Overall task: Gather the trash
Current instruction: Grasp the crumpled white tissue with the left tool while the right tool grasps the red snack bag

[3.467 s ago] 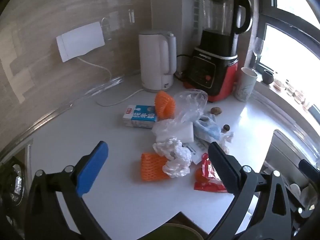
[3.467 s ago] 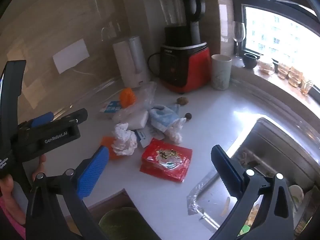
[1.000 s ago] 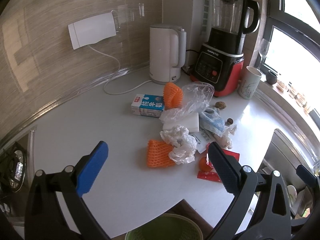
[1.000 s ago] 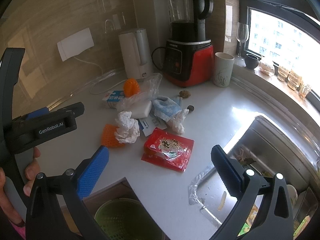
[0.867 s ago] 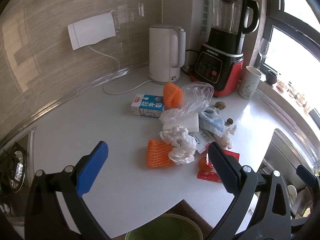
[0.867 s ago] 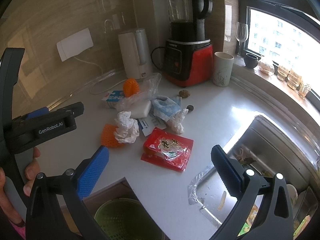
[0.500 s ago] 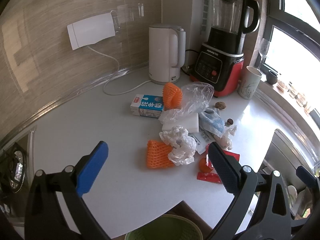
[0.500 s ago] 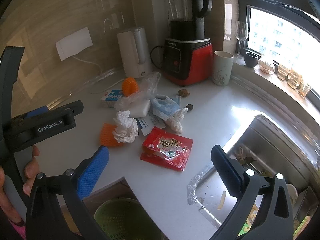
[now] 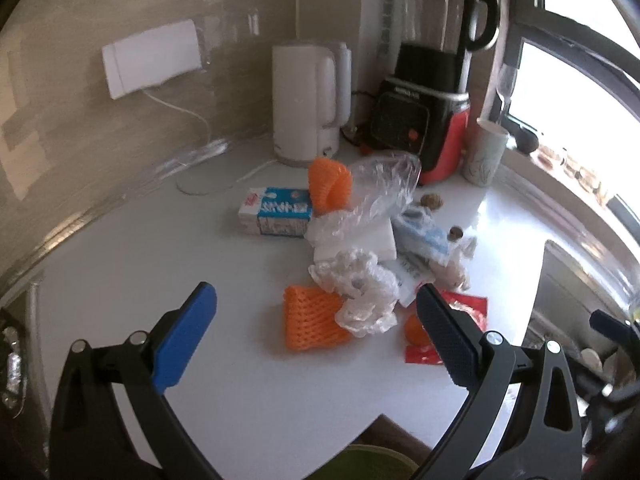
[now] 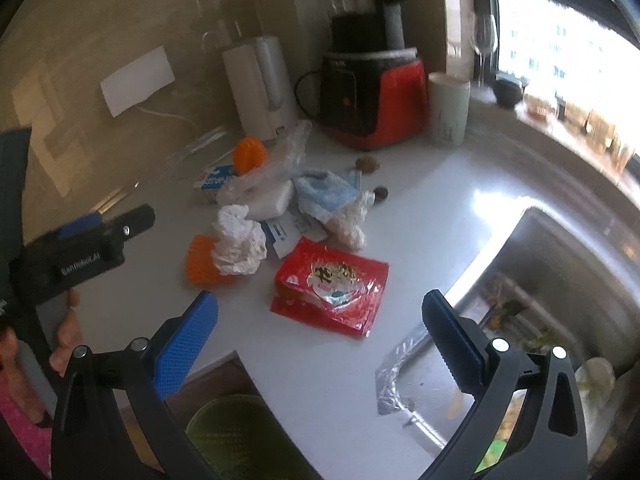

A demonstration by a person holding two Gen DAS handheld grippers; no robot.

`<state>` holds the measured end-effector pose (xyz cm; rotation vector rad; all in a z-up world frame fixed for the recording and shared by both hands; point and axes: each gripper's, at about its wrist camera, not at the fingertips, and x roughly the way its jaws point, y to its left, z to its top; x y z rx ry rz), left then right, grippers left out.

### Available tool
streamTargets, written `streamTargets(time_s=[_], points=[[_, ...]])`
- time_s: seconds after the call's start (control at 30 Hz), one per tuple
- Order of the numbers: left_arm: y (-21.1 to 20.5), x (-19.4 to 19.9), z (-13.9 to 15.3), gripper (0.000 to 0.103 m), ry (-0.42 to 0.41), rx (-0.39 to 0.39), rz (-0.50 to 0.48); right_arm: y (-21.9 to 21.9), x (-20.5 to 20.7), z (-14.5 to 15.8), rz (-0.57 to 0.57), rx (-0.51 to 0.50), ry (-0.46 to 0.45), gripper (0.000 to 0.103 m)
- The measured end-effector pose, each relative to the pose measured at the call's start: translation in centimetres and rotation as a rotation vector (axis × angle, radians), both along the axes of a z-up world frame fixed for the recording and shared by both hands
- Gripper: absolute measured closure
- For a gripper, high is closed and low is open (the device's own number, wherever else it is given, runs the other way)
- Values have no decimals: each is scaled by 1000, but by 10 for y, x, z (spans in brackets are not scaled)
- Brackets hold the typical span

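A heap of trash lies on the white counter (image 9: 120, 280): an orange foam net (image 9: 310, 322), crumpled white tissue (image 9: 360, 284), a blue and white milk carton (image 9: 276, 216), a clear plastic bag (image 9: 376, 196), a second orange net (image 9: 328, 184) and a red snack packet (image 10: 332, 286). My left gripper (image 9: 316, 332) is open and empty above the orange net. My right gripper (image 10: 320, 328) is open and empty just above the red packet. The left gripper also shows in the right wrist view (image 10: 80, 248).
A green bin (image 10: 236, 436) stands below the counter's front edge. A white kettle (image 9: 308, 100), a red and black blender (image 9: 432, 92) and a cup (image 9: 484, 152) stand at the back. A sink (image 10: 540, 300) with food scraps lies on the right.
Both grippers have moved forward and lower toward the trash heap. The right one has come closer to the red packet. Both stay open.
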<state>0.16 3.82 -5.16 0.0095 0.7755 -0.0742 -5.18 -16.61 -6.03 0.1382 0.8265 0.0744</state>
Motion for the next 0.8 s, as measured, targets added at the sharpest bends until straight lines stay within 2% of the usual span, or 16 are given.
streamTargets(time_s=[0.1, 0.23, 0.4, 0.57, 0.63, 0.7, 0.77, 0.8], points=[[6, 12, -27, 8, 40, -21, -15, -12, 11, -21, 12, 54, 46, 2], [2, 24, -55, 8, 88, -19, -40, -22, 23, -50, 4, 69, 99, 2], [-27, 43, -68, 8, 90, -10, -83, -31, 40, -76, 30, 104, 147, 2], [-64, 68, -85, 8, 120, 27, -124, -32, 57, -93, 83, 52, 168, 2], [-75, 76, -92, 16, 138, 47, -122, -30, 64, -99, 118, 27, 172, 2], [-78, 85, -99, 57, 183, 57, -108, -27, 70, -105, 157, 14, 171, 2], [-73, 90, -104, 82, 226, 23, -84, -21, 77, -111, 200, -5, 165, 2], [-68, 91, -104, 84, 232, -14, -66, -17, 82, -115, 222, -22, 164, 2]])
